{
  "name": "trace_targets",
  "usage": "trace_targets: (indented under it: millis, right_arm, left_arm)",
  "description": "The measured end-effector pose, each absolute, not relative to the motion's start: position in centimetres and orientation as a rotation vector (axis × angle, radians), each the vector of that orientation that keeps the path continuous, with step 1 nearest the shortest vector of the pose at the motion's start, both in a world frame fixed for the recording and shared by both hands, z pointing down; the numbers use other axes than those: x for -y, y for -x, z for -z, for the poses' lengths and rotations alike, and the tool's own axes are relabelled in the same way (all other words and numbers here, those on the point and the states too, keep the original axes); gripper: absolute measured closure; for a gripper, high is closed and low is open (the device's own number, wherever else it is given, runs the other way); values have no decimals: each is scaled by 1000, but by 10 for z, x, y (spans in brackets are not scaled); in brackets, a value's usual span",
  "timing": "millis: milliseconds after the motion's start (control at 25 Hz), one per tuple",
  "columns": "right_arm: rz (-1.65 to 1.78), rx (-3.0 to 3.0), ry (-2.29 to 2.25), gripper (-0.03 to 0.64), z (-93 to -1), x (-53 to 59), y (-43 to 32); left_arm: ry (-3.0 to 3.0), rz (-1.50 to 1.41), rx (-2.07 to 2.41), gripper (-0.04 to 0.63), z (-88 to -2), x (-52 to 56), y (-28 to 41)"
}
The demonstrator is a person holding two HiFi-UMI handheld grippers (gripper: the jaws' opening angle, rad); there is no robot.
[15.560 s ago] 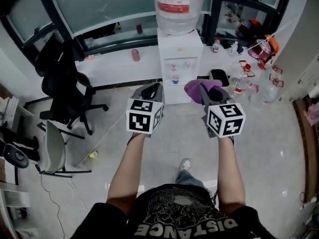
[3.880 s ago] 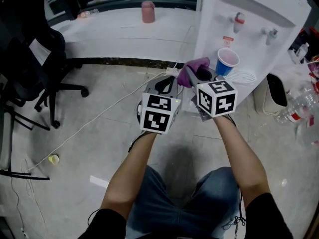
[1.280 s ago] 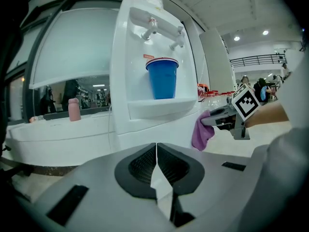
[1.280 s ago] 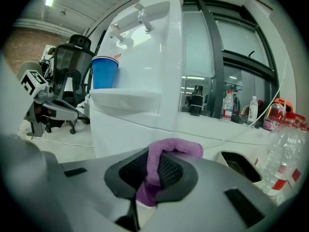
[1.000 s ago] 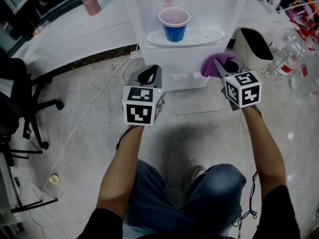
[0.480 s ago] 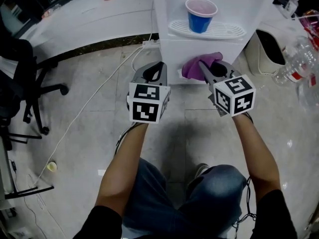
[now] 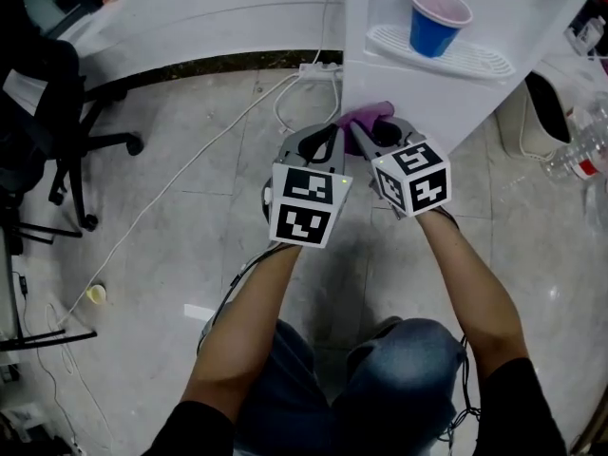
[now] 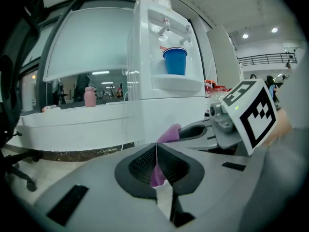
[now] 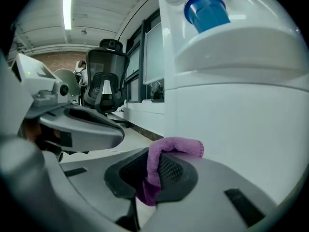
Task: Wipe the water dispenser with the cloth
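We hold the right hand-held gripper [image 9: 155, 164] pinched on the purple cloth [image 9: 176, 146]. A fold of the cloth bulges over the jaw tips and a tail hangs down in the slot between them. The cloth lies against the lower front of the white water dispenser [image 7: 446, 103], at its left front corner, under the drip tray [image 7: 446, 57]. That puts it off the bench [image 7: 190, 17], down by the floor just past the bench's right end.

The left hand-held gripper [image 8: 155, 146] is just beside the right one. Its jaws are pressed together at the tips, and a sliver of purple shows through the slit under them. It does not touch the dispenser.

A blue cup [image 7: 435, 19] stands upright on the drip tray under the taps. A pink cup [image 8: 89, 96] stands further along the bench. A white cable [image 7: 180, 183] runs across the floor from a power strip [image 7: 318, 69] at the bench's front edge. A black office chair [image 7: 47, 112] is well apart to the left, and a white bin [image 7: 532, 126] stands beside the dispenser on the right.
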State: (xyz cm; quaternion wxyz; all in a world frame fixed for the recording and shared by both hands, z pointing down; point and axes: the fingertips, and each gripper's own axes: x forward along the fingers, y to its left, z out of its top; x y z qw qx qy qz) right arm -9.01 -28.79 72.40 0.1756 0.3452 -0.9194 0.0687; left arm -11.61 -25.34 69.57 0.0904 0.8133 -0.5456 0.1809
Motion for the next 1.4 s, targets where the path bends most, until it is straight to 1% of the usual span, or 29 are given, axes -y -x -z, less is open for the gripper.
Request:
trace_targets:
  millis: [160, 320, 600, 800, 1000, 1400]
  right_arm:
    - [-243, 2599, -946, 575, -753, 291, 110]
    - [-314, 2586, -944, 575, -781, 293, 123]
    - [-386, 2560, -970, 575, -807, 300, 126]
    - [-395, 2528, -1016, 575, -814, 305, 107]
    - [-394, 2497, -1058, 575, -813, 307, 81]
    - [-394, 2421, -1192, 577, -812, 314, 7]
  left_arm:
    - [-2419, -546, 1638, 568, -695, 249, 125]
    - [-2380, -467, 1650, 568, -690, 247, 138]
    - [-2388, -478, 1674, 568, -685, 246, 143]
    - [-2425, -522, 1670, 568, -687, 247, 135]
    - [-2425, -489, 1636, 568, -690, 253, 124]
    - [-2471, -496, 1552, 568, -699, 264, 85]
